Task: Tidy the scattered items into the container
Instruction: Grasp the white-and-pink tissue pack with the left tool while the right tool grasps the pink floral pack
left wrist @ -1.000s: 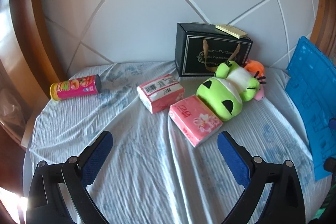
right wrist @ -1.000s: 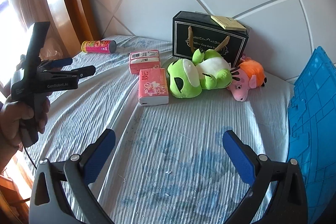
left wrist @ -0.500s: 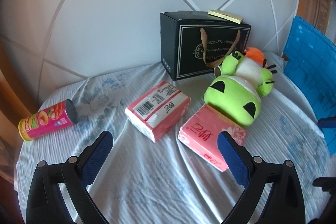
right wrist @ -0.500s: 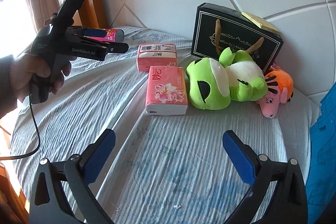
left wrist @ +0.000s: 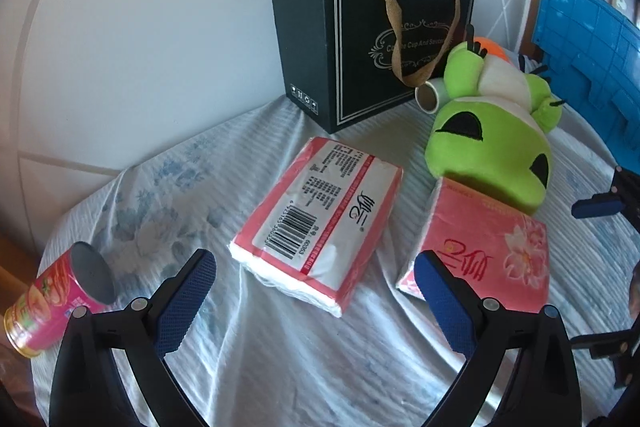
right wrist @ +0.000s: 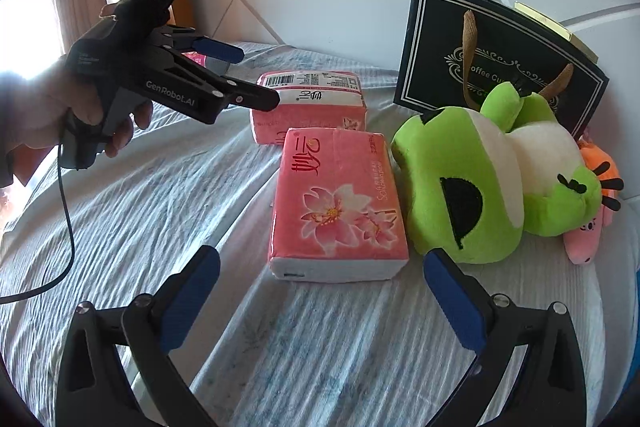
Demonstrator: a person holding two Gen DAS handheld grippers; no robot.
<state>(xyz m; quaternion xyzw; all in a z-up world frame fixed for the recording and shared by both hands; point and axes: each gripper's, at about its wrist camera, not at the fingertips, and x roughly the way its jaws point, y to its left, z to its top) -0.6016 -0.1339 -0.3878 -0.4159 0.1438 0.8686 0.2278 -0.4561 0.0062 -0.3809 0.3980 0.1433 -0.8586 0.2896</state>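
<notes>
**Both tongs were open over the bed, each lined up with a pink tissue pack.**

The barcode tissue pack (left wrist: pixel 320 223) lay near the middle of the bed (left wrist: pixel 280 367), and the flower tissue pack (right wrist: pixel 336 203) lay just beside it, touching the green frog toy (right wrist: pixel 472 183). The left tongs (left wrist: pixel 316 297) hung wide open and empty in front of the barcode pack. The right tongs (right wrist: pixel 320 289) were wide open and empty too, facing the flower pack. A good grab would probably take each soft pack across its short side, squeeze gently, and lift the flower pack without dragging the frog. The blue container (left wrist: pixel 592 55) stood at the bed's right edge.
</notes>
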